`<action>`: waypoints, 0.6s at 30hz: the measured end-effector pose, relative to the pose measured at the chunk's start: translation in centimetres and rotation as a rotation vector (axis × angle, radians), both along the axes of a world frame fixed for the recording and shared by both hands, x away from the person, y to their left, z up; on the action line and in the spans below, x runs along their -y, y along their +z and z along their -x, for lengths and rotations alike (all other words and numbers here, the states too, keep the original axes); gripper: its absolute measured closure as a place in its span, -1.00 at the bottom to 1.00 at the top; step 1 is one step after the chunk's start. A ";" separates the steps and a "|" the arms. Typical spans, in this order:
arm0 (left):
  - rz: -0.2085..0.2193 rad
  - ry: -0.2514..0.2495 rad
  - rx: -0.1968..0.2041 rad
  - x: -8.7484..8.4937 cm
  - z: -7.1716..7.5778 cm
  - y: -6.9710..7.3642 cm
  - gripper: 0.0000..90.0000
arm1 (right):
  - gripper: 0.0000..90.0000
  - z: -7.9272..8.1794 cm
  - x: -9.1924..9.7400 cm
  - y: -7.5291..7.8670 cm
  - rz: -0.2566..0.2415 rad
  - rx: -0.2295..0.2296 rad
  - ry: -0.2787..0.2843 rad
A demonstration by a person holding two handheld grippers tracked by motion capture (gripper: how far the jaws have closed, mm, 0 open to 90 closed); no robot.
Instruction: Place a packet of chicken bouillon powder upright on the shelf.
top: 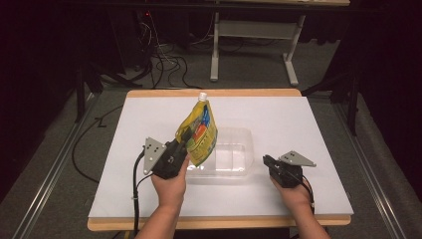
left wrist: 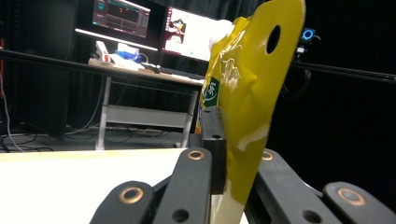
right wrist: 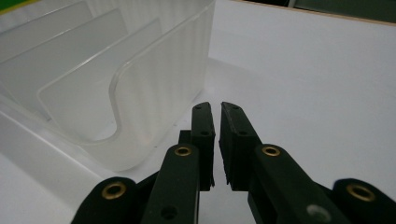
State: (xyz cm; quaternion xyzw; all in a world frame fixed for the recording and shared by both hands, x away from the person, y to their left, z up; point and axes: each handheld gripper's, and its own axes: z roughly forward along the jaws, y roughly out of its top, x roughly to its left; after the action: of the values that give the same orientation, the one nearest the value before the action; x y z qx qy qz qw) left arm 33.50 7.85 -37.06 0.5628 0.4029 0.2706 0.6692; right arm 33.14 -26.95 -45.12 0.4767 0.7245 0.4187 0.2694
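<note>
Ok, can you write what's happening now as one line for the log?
left gripper: shut on yellow pouch, raised above clear bin | right gripper: shut, holding nothing, beside bin | white table

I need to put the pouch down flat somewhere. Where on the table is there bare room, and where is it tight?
The white table top is bare right of the clear bin up to the right edge, along the far edge behind the bin, and left of the left gripper. It is tight in the middle: the pouch, the bin and the right gripper sit close together.
</note>
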 end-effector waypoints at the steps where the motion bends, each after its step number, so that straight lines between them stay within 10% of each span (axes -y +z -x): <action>1: 0.000 0.002 -0.008 0.5 -0.2 -0.3 1.00 | 0.89 0.0 0.0 0.0 0.000 0.000 0.001; 18: -0.027 0.074 -0.007 1.1 -0.6 -1.3 1.00 | 0.89 0.1 0.2 0.0 0.000 0.000 -0.002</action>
State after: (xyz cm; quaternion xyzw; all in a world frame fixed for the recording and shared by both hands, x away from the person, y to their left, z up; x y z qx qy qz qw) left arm 34.10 6.76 -38.32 0.5574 0.4220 0.2985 0.6497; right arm 33.09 -27.18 -45.11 0.4776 0.7240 0.4185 0.2695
